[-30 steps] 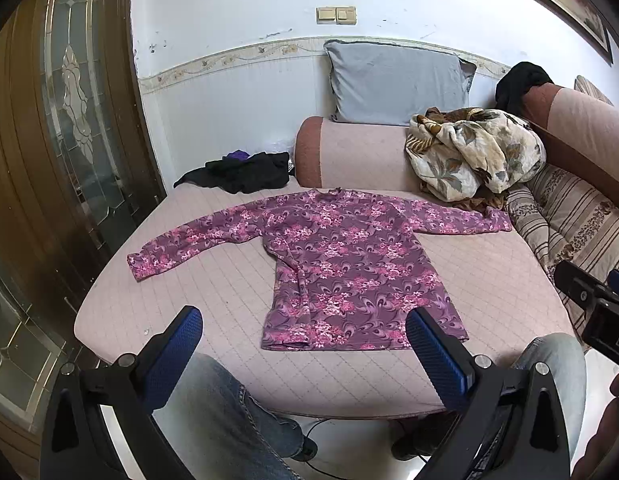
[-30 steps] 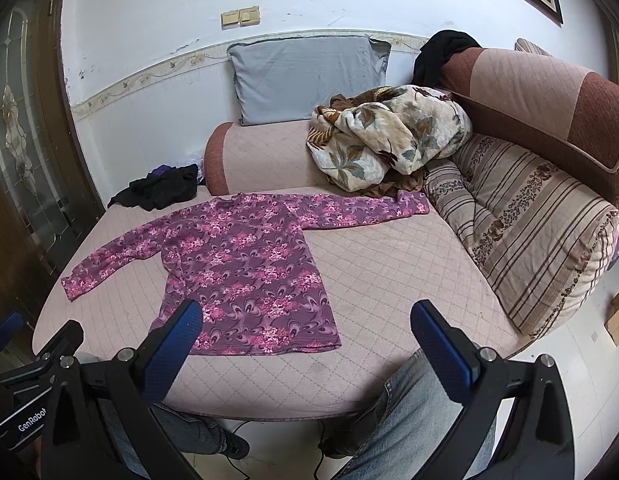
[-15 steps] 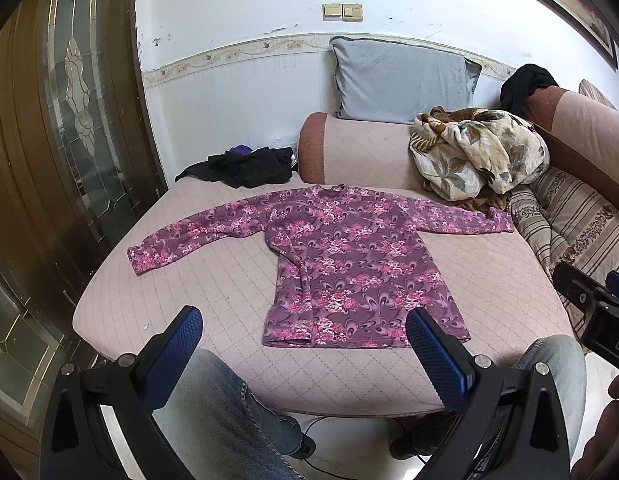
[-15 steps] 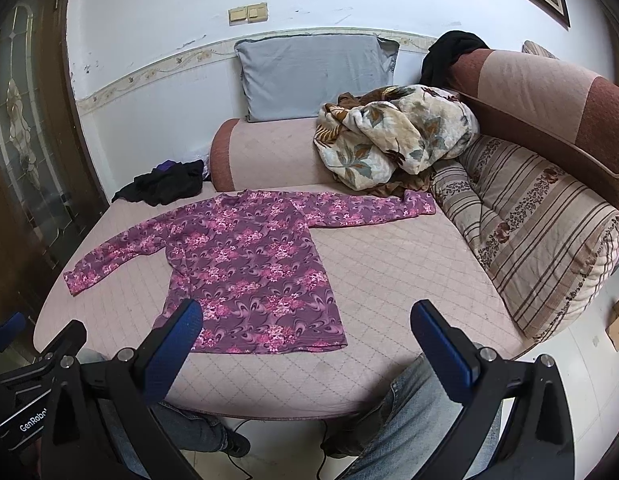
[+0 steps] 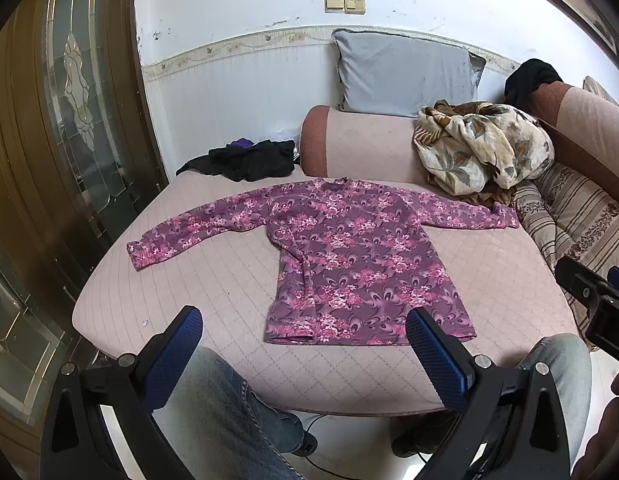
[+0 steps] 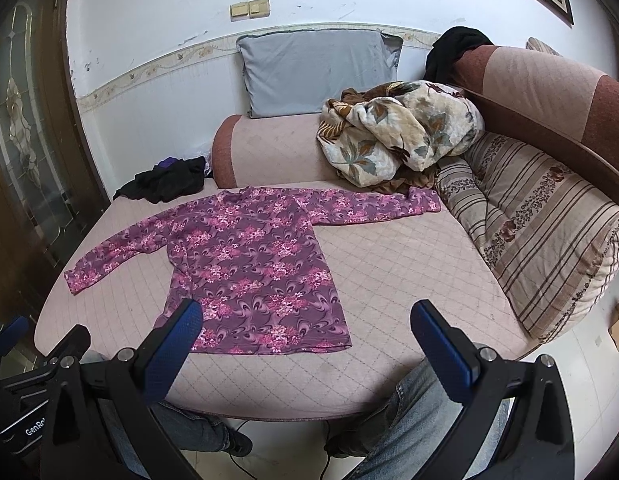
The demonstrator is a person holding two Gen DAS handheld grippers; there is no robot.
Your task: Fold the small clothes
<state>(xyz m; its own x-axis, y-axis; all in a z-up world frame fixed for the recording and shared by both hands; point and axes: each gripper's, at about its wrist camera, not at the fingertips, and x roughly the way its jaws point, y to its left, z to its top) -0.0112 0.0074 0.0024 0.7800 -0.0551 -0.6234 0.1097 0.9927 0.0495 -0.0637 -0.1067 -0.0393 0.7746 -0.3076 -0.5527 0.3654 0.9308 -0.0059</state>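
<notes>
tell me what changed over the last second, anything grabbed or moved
Nothing grabbed. Both cameras drifted slightly, so the view shifted a little. The left gripper and right gripper stay open and empty, and the purple floral shirt still lies flat, unfolded, on the pink cushion.

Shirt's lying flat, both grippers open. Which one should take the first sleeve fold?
Probably left. The left gripper sits near the purple shirt's hem, its left sleeve unobstructed. The right gripper is open, equally far back.
</notes>
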